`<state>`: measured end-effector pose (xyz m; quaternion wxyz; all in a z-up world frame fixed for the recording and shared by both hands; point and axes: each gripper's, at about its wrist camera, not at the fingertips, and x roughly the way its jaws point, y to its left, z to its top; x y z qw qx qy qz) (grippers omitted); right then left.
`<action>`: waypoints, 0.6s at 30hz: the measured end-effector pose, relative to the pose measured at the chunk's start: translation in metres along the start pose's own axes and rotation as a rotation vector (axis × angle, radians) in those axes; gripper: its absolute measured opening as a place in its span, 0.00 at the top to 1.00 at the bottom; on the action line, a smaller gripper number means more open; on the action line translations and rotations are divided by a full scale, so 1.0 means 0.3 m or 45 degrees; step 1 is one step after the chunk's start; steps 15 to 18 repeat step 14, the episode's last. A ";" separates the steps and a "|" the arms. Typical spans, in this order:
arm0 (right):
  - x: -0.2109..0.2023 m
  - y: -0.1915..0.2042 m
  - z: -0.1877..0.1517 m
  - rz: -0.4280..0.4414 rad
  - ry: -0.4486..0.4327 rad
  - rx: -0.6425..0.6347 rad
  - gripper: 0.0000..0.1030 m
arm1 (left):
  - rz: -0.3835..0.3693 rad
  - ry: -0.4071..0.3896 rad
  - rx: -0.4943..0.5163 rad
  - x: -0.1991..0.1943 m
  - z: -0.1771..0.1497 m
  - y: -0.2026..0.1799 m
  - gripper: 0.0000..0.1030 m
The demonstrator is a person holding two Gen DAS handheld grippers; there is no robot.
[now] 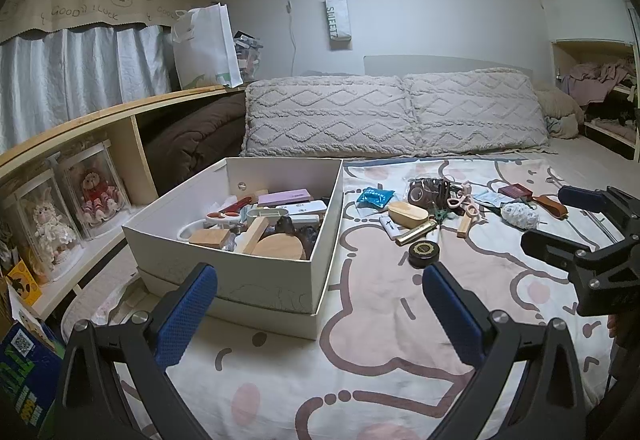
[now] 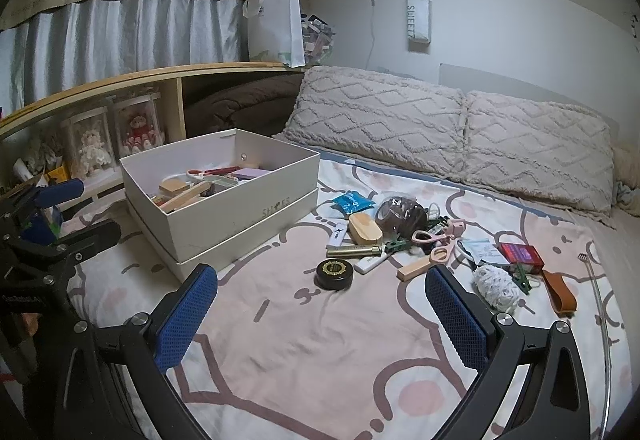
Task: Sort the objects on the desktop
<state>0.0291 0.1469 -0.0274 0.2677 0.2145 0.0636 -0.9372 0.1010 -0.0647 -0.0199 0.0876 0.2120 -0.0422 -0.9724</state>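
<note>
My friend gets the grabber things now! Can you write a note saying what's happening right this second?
Left gripper: jaws open, empty, hovering in front of the white cardboard shoebox.
Right gripper: jaws open, empty, hovering over the pink patterned blanket.
Done: the shoebox already holds several items, including wooden blocks.
Left: a pile lies loose on the blanket beside the shoebox, including a round black tin, a blue packet, a red box and a white crocheted ball. All need boxing.
</note>
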 end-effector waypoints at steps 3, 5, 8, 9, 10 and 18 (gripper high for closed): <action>0.001 -0.006 -0.002 0.000 0.000 0.010 0.00 | 0.002 -0.001 -0.005 0.000 -0.002 0.000 0.00; 0.000 -0.009 -0.003 0.000 -0.002 0.018 0.00 | 0.000 -0.002 -0.007 0.001 -0.003 -0.001 0.00; 0.002 -0.013 -0.004 0.006 -0.001 0.029 0.00 | 0.006 -0.003 -0.004 0.000 -0.003 -0.002 0.00; 0.003 -0.013 -0.005 0.007 0.001 0.030 0.00 | 0.011 -0.004 -0.003 0.000 -0.004 -0.002 0.00; 0.004 -0.013 -0.006 0.007 0.003 0.030 0.00 | 0.014 -0.002 -0.005 0.000 -0.004 -0.002 0.00; 0.006 -0.011 -0.006 0.007 0.006 0.028 0.00 | 0.013 0.001 -0.007 0.000 -0.004 0.000 0.00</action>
